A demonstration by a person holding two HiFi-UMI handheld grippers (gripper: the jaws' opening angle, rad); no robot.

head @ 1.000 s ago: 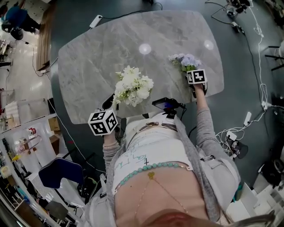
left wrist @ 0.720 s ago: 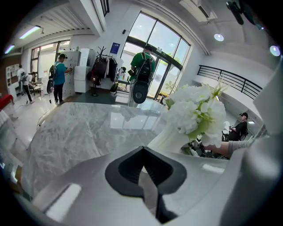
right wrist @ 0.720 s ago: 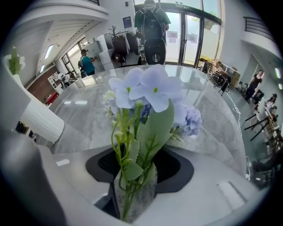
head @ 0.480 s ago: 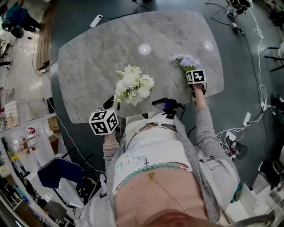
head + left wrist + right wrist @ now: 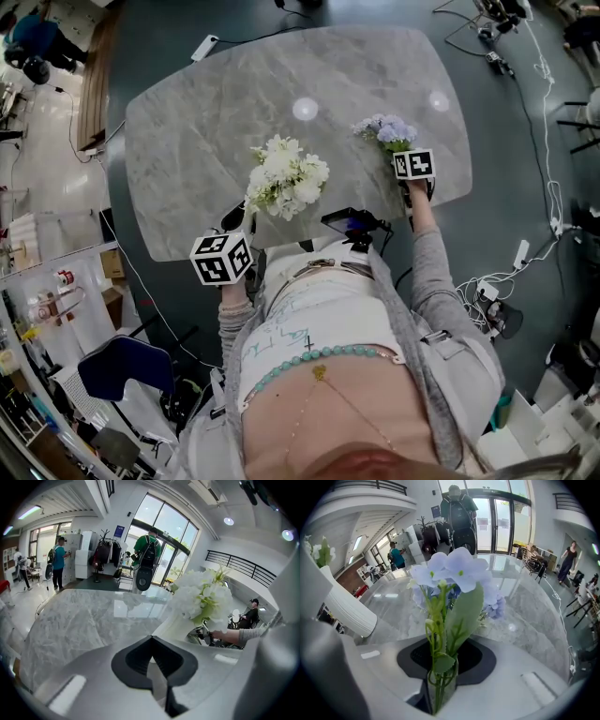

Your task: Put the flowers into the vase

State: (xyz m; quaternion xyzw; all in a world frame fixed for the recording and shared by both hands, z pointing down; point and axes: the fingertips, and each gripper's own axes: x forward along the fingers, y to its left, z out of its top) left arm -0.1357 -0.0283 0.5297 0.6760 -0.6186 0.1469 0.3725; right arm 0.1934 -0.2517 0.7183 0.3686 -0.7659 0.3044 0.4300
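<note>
"Where is the vase?"

"The white vase [image 5: 347, 607] has thin lines down its side. It stands on the grey surface [image 5: 206, 122]. White flowers [image 5: 286, 178] with bits of green fill its top."

"And the other flowers?"

"The blue flowers [image 5: 454, 571] are off to the right of the vase, well apart from it. They point up and have green stems and one big leaf. The right hand-held gripper [image 5: 441, 677] pinches the stems down low. Its jaws have just been closing on them."
</note>
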